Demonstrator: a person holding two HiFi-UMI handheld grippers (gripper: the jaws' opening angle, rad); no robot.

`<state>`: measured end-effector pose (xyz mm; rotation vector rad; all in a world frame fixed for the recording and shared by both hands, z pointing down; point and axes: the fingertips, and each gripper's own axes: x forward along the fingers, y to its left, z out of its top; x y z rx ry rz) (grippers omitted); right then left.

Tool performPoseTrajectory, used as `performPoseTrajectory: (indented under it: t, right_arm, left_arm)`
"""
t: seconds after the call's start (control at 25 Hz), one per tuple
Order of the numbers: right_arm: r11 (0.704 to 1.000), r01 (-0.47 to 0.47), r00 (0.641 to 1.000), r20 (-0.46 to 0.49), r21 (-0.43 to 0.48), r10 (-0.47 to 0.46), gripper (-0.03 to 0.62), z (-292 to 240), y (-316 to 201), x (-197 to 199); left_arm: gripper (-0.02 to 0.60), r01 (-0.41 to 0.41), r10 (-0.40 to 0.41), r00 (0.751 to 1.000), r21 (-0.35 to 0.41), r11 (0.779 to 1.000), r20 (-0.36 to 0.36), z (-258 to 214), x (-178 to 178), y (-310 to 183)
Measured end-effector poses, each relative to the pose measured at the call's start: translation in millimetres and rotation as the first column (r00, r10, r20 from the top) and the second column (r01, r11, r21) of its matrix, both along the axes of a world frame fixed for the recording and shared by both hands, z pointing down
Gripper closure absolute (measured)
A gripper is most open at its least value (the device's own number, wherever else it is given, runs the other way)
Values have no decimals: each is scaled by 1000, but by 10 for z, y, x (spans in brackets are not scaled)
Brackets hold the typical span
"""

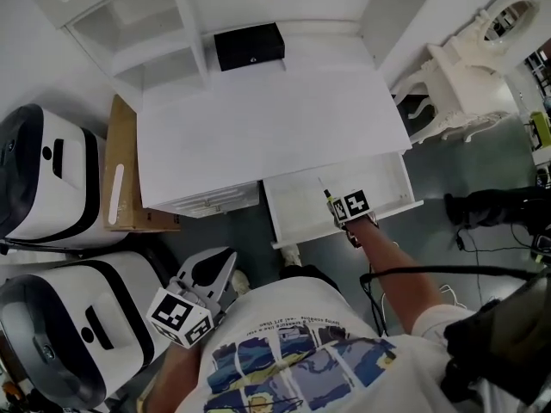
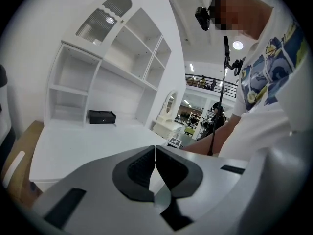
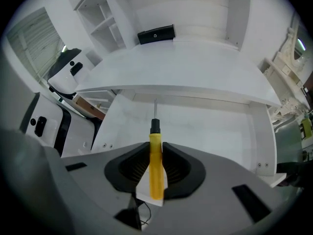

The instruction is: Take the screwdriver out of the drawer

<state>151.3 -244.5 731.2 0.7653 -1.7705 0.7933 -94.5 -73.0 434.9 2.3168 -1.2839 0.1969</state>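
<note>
Item 1. Screwdriver: yellow handle, black collar, thin metal shaft. It is clamped by the handle between the pads of the right gripper, with the shaft sticking out past the jaw tips toward the far side. In the head view the screwdriver and right gripper sit over the open drawer, near its right half.

Item 2. Drawer: white, pulled out toward the person from under the right part of the desk. Its floor is bare where it shows.

Item 3. Left gripper: jaws together, nothing between them. It is held low at the near left, well apart from the drawer, and points toward the desk.

Item 4. Desk top: white, with a shelf unit at its far side.

Item 5. Black box: lies at the far edge of the desk top against the shelf unit. It also shows in both gripper views.

Item 6. Cardboard box: brown, just left of the desk.

Item 7. Two white-and-black machines: at the far left, one nearer than the other.

Item 8. Ornate white furniture: right of the desk.
</note>
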Motion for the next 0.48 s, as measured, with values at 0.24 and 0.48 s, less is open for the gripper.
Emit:
performPoseTrajectory:
  t: [0.24, 0.48]
  right_arm:
    - [1000, -25, 997, 70, 17, 23, 496, -292, 245, -176]
    - [998, -24, 989, 144, 54, 16, 496, -630, 497, -456]
  left_arm:
    - [568, -22, 22, 1000, 7, 1000, -3, -20, -98, 99]
    - [568, -58, 58, 998, 8, 998, -9, -47, -168, 206]
